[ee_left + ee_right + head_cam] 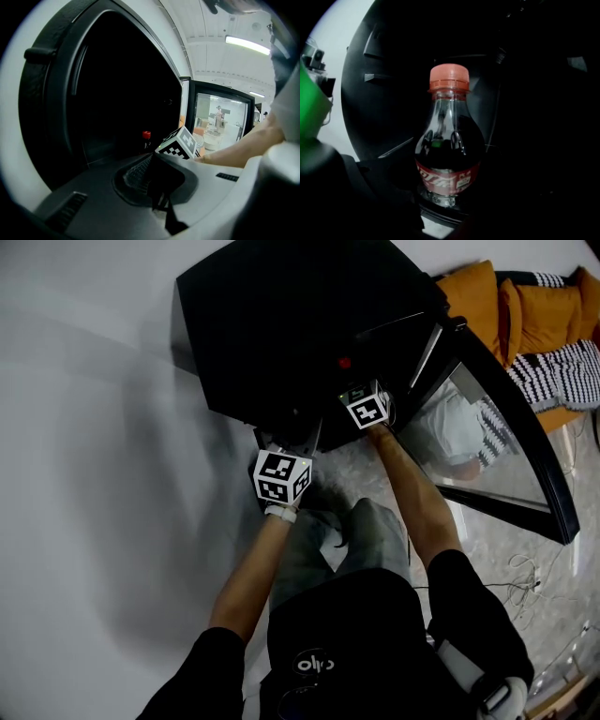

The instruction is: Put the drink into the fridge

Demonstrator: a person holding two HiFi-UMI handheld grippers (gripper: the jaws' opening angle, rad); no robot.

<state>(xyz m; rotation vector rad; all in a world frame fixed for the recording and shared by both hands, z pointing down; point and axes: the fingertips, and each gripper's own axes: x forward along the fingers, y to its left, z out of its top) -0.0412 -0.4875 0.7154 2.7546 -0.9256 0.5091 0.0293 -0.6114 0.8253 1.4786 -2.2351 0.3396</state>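
Note:
The drink bottle [448, 140] has a red cap, dark cola and a red label, and stands upright between my right gripper's [443, 194] dark jaws, which look shut on its lower body. In the head view its red cap [345, 363] shows inside the black fridge [281, 324], just ahead of the right gripper [354, 385]. My left gripper [158, 190] is shut on nothing and hangs lower, in front of the fridge opening. From there the bottle's cap [146, 135] shows behind the right gripper's marker cube [180, 143].
The fridge's glass door [497, 427] stands swung open to the right. Orange and striped cushions [539, 315] lie beyond it. Cables [534, 568] trail on the pale floor at right. A white wall [84, 427] runs along the left.

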